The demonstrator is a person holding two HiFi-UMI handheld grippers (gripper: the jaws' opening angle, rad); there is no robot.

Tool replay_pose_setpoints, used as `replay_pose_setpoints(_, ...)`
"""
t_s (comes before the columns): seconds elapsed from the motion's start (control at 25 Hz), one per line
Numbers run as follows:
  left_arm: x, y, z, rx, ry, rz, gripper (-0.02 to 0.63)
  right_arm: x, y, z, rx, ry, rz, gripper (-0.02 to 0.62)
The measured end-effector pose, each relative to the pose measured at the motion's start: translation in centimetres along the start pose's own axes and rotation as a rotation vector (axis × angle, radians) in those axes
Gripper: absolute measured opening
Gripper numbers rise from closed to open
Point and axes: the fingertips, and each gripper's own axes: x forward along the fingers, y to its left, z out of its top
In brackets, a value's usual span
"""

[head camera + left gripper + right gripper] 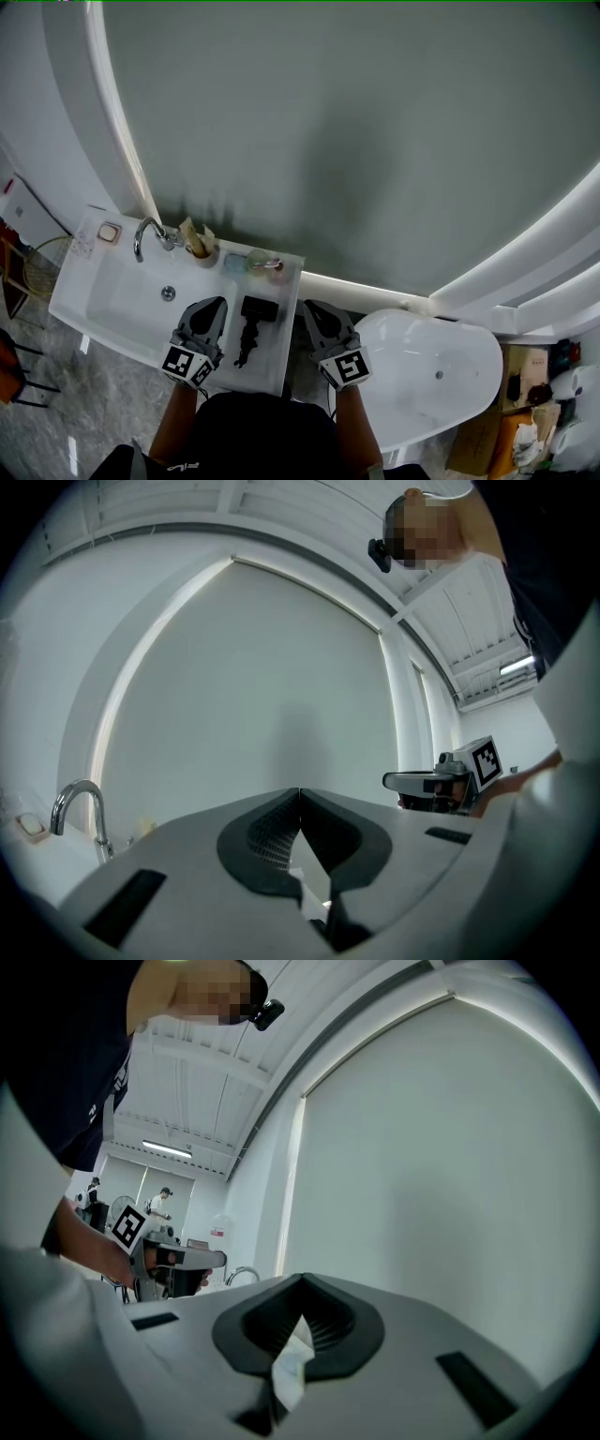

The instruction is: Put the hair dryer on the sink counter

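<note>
Left gripper (213,304): jaws pressed together at the tips, nothing between them. It hovers over the left part of the surface (277,345), between the basin (112,300) and the hair dryer (249,332), just beside the dryer and not touching it.

Right gripper (312,306): jaws likewise together at the tips, with nothing pinched. It sits past the right edge of the surface, between that edge and the white bathtub (427,370).

Hair dryer: black, lying flat on the surface to the right of the basin. Its head points toward the wall and its handle toward the person. It lies between the two grippers, nearer the left one.

Other items: a chrome faucet (143,236) stands behind the basin. A cup (201,249) holding small items stands just to its right. A soap dish (109,232) occupies the back left corner.
</note>
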Motion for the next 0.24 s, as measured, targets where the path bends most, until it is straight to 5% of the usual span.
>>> replay_pose_setpoints(0.24,0.3,-0.3,-1.2,-0.006,0.031,-0.045,0.028,0.2,-1.4,-0.7,0.051,0.015,-0.069,0.028)
